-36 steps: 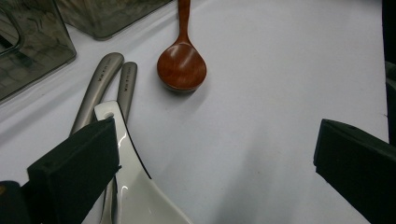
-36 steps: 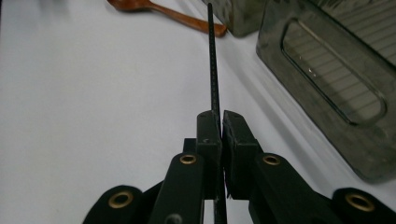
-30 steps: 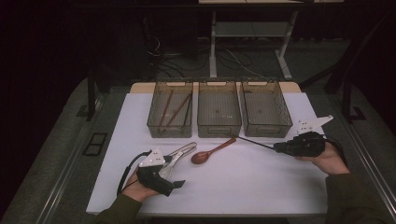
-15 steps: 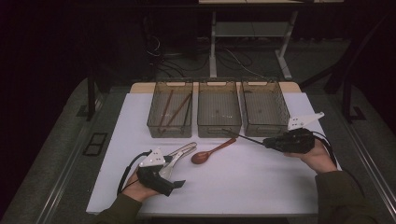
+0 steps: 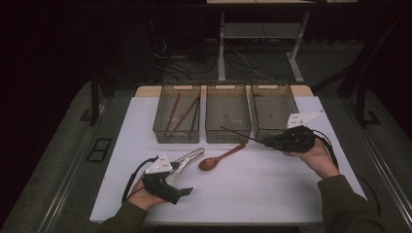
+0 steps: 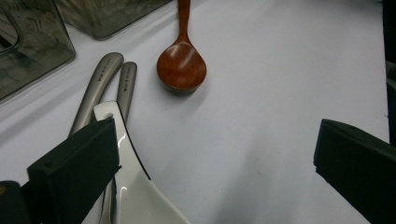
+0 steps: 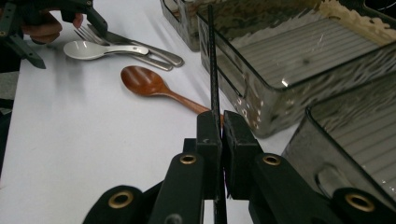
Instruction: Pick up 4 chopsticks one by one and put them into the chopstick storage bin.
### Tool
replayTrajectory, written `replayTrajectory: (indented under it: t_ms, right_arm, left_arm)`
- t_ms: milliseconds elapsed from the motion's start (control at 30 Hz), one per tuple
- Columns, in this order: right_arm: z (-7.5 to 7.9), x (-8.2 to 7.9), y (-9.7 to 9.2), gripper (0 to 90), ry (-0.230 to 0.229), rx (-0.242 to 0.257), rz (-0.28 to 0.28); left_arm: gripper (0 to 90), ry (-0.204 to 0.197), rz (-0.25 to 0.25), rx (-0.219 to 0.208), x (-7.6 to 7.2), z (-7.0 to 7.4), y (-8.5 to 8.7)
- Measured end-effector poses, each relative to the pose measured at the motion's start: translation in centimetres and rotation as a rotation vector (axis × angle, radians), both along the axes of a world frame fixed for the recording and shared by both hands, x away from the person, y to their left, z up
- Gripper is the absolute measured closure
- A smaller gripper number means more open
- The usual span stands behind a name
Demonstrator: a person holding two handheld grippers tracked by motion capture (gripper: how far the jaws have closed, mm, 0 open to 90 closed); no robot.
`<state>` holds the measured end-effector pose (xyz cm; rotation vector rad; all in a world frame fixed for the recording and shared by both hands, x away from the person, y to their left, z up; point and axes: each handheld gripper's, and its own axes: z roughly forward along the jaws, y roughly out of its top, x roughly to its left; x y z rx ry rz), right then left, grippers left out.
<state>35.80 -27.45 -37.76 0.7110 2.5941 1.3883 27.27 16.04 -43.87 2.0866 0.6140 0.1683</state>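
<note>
Chopstick, high view: a thin black chopstick (image 5: pixel 241 136) was held at one end by the right gripper (image 5: pixel 272 142), its free end reaching left in front of the middle bin (image 5: pixel 228 131).
Right gripper, high view: it was held above the white table (image 5: pixel 272 194), in front of the right bin (image 5: pixel 275 97), jaws pointed left.
Left gripper, high view: the left gripper (image 5: pixel 187 191) was seen near the table's front edge, beside a pile of cutlery (image 5: pixel 187 159).
Bins, high view: three clear bins were set in a row at the far side; brown sticks (image 5: pixel 179 115) lay in the left bin (image 5: pixel 160 131).
Wooden spoon, high view: a wooden spoon (image 5: pixel 218 158) lay between the two grippers, bowl toward the left one.
Left gripper, left gripper view: its jaws were spread wide apart with nothing between them but bare table (image 6: pixel 280 70).
Cutlery, left gripper view: a white spoon (image 6: pixel 135 186) and two metal handles (image 6: pixel 105 79) lay just by the left jaw; the wooden spoon's bowl (image 6: pixel 181 67) lay farther ahead.
Chopstick, right gripper view: the chopstick (image 7: pixel 212 60) was clamped between the closed jaws of the right gripper (image 7: pixel 221 126) and stood straight out from them.
Surroundings, right gripper view: the wooden spoon (image 7: pixel 154 86) lay beyond the jaws, a fork and white spoon (image 7: pixel 100 46) farther off, and the bin walls (image 7: pixel 261 93) to the right.
</note>
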Motion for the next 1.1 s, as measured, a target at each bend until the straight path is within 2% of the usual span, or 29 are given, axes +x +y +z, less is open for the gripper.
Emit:
replayTrajectory:
  t_ms: [300, 733, 1100]
  right_arm:
    - [0.9, 0.9, 2.4, 85.7, -0.022, 0.009, -0.002]
    - [1.7, 3.2, 7.6, 85.7, -0.037, -0.002, -0.004]
    - [2.3, 5.4, 11.3, 85.8, -0.035, -0.015, -0.054]
  left_arm:
    - [0.0, 0.000, -0.002, -0.001, 0.0, 0.0, 0.0]
    - [0.0, 0.002, -0.001, -0.005, 0.0, 0.0, 0.0]
    - [0.0, 0.003, -0.003, -0.007, 0.0, 0.0, 0.0]
